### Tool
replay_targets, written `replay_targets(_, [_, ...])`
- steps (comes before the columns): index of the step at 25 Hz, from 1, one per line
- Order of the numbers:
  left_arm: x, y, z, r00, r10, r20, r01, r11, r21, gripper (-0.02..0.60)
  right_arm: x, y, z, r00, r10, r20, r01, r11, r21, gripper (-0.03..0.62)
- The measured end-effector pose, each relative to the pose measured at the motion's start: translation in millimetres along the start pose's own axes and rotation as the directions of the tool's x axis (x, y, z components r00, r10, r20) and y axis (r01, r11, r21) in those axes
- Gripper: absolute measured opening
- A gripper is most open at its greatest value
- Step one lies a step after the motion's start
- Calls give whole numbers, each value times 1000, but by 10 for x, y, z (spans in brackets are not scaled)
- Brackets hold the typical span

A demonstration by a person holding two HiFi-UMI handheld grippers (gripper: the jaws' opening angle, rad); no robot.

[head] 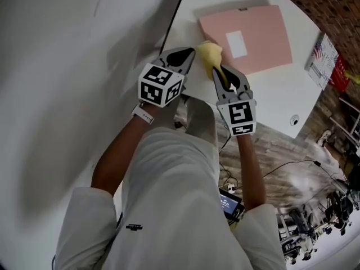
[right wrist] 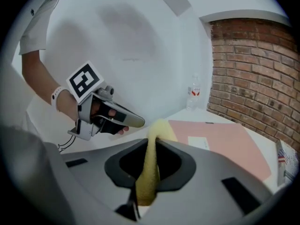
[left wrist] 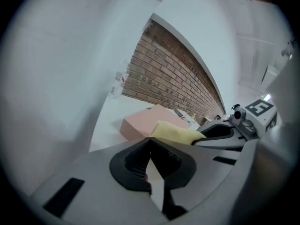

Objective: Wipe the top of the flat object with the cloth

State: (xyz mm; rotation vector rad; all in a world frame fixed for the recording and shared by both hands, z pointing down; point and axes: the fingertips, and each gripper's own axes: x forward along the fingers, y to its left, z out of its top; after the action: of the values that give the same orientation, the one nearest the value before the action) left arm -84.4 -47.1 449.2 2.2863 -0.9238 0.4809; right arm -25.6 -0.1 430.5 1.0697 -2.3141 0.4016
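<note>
A flat pink pad point(head: 247, 38) with a white label lies on the white table point(head: 270, 103), at its far side. My right gripper point(head: 216, 72) is shut on a yellow cloth point(head: 209, 55), which bunches past the jaw tips just off the pad's near left corner. In the right gripper view the cloth point(right wrist: 150, 168) runs up between the closed jaws, with the pad point(right wrist: 225, 142) ahead to the right. My left gripper point(head: 188, 52) hovers shut with nothing in it, close to the left of the cloth. From the left gripper view the cloth point(left wrist: 176, 132) shows just beyond the tips, in front of the pad point(left wrist: 140, 123).
A clear water bottle point(right wrist: 193, 97) stands at the table's far end by the brick wall point(right wrist: 253, 78). A printed booklet point(head: 322, 61) lies at the table's right edge. A white wall point(head: 67, 94) runs along the left. Cables and gear crowd the floor point(head: 304, 207) at lower right.
</note>
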Motion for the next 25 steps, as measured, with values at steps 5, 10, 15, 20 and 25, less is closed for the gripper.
replay_targets(5, [213, -171, 75, 999, -32, -31, 34, 998, 62, 18, -353, -5, -209, 1000, 6, -28, -6, 1000, -14, 48])
replay_targets(10, [469, -422, 126, 996, -64, -69, 72, 989, 129, 18, -738, -18, -510, 998, 37, -57, -39, 998, -46, 48])
replay_targets(15, [715, -709, 125, 986, -119, -121, 141, 969, 202, 17, -913, 52, -822, 991, 114, -75, -122, 987, -105, 48])
replay_targets(20, [1039, -907, 31, 970, -128, -207, 181, 948, 263, 17, -895, 20, -1084, 976, 189, -112, -209, 955, -210, 48])
replay_targets(25, [1258, -935, -90, 958, -94, -271, 180, 933, 313, 17, -770, -39, -1262, 965, 213, -155, -252, 920, -301, 48])
